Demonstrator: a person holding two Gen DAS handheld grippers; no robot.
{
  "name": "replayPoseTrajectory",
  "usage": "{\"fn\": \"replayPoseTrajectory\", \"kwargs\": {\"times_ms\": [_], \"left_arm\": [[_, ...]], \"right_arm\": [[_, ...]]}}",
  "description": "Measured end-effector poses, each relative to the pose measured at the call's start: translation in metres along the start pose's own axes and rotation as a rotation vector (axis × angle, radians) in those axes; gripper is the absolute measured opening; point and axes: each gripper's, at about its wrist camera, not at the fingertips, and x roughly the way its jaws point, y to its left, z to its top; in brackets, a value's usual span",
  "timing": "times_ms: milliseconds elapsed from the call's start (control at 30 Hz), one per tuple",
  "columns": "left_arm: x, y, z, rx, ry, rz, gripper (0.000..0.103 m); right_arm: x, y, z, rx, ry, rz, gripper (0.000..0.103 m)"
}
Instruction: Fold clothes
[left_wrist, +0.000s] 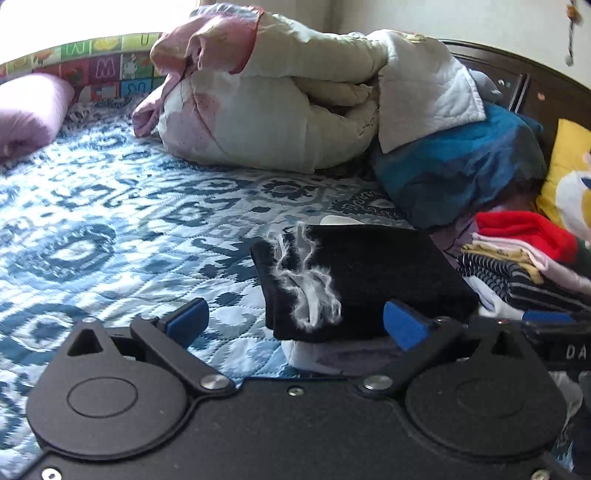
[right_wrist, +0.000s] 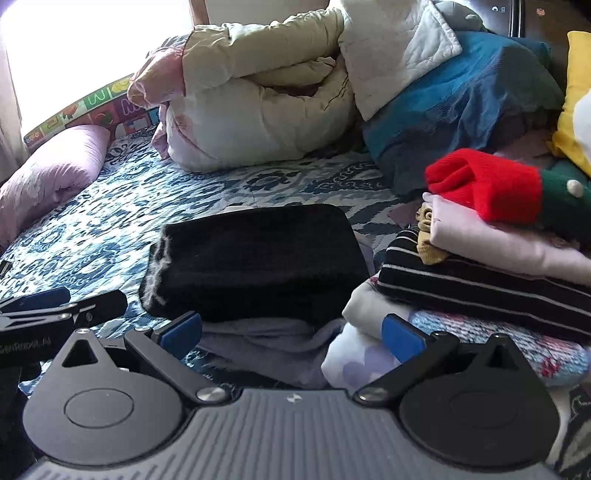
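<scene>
Blue-patterned bed (left_wrist: 110, 221), bedding heaped behind. Folded black garment (right_wrist: 255, 262) lies flat atop a pale folded piece, long axis left-right, frayed white end pointing left. Left gripper (left_wrist: 295, 321) and right gripper (right_wrist: 291, 332) both spread wide, apparently holding nothing.
</scene>
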Motion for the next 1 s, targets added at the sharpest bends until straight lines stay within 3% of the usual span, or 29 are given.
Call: {"fn": "replayPoseTrajectory", "kwargs": {"times_ms": [300, 433, 567, 633, 833, 1000], "left_arm": [[0.040, 0.004, 0.001, -0.060, 0.053, -0.041, 0.092], [0.054, 0.006, 0.000, -0.091, 0.090, -0.066, 0.071], [0.055, 0.005, 0.001, -0.100, 0.088, -0.059, 0.060], [0.053, 0.003, 0.002, -0.088, 0.085, -0.041, 0.036], [0.035, -0.002, 0.006, -0.055, 0.062, -0.019, 0.018], [-0.001, -0.008, 0.011, -0.065, 0.035, -0.068, 0.011]], "right_arm": [[0.019, -0.001, -0.003, -0.029, -0.028, 0.006, 0.103], [0.020, 0.001, -0.003, -0.031, -0.038, 0.015, 0.103], [0.018, 0.001, -0.002, -0.017, -0.038, 0.027, 0.103], [0.016, 0.001, -0.003, -0.006, -0.033, 0.032, 0.103], [0.004, 0.004, -0.009, 0.015, -0.009, 0.055, 0.103], [-0.016, 0.007, -0.016, 0.029, -0.001, 0.084, 0.103]]}}
